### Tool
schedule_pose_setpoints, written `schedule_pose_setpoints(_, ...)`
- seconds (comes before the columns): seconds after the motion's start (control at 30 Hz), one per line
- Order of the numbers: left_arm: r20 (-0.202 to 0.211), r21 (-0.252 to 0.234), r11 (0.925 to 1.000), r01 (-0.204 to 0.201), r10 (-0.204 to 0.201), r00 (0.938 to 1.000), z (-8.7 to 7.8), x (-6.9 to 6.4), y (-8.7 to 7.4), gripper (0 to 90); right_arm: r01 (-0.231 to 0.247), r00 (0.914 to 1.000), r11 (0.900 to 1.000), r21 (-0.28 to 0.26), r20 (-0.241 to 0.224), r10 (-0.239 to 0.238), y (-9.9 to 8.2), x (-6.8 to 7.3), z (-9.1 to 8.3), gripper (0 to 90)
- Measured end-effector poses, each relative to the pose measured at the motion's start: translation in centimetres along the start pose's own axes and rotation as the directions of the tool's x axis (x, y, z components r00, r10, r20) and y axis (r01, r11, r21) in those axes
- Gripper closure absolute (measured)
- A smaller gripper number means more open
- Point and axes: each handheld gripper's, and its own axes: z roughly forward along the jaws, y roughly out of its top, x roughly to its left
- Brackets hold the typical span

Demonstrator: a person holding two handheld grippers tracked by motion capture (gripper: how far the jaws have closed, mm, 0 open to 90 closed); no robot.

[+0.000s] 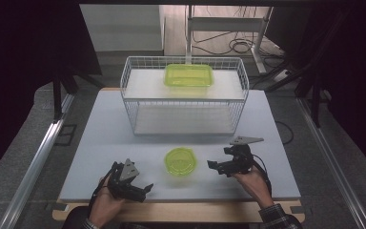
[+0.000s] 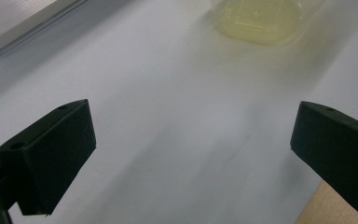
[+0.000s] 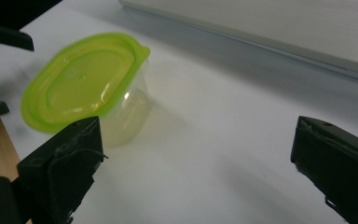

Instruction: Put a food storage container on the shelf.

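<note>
Sitting on the pale surface, the small round container with the green lid is the landmark: it lies on the near side of the wire basket, well apart from it. Just left of the container and nearer the surface's front edge, the left gripper hovers with its jaws spread wide and nothing between them. Just right of the container, the right gripper points toward it, jaws likewise wide and empty. Neither gripper touches the container. Beyond it, inside the basket, a larger rectangular green container rests on the raised shelf.
</note>
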Motion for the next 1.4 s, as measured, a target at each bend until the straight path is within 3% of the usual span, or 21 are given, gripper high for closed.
schedule_pose_setpoints(0.27,-0.008,0.013,0.9998,-0.018,0.018,0.9998,0.1,0.0,0.0,0.0,-0.043,0.9974,0.9986,0.031,-0.056,0.045,1.9,0.3,1.3,2.5)
schedule_pose_setpoints(0.67,-0.014,0.023,0.9988,-0.043,0.043,0.9990,0.2,-0.3,0.0,0.0,-0.059,0.9889,0.9936,0.097,-0.131,0.071,3.8,0.7,3.9,27.6)
schedule_pose_setpoints(0.83,-0.016,0.027,0.9985,-0.048,0.049,0.9987,0.2,-0.3,0.0,0.0,-0.089,0.9811,0.9869,0.134,-0.159,0.110,3.9,0.6,5.1,38.4)
schedule_pose_setpoints(1.03,-0.018,0.035,0.9977,-0.058,0.059,0.9981,0.3,-0.4,0.0,0.0,-0.153,0.9607,0.9726,0.175,-0.204,0.188,3.9,0.2,5.7,50.4)
schedule_pose_setpoints(1.33,-0.021,0.054,0.9954,-0.079,0.080,0.9966,0.5,-0.6,0.0,0.2,-0.230,0.9180,0.9427,0.241,-0.267,0.293,3.8,-0.1,6.4,73.9)
schedule_pose_setpoints(1.4,-0.022,0.053,0.9953,-0.082,0.083,0.9963,0.5,-0.7,0.0,0.2,-0.234,0.9162,0.9410,0.245,-0.268,0.297,3.8,-0.2,6.4,78.4)
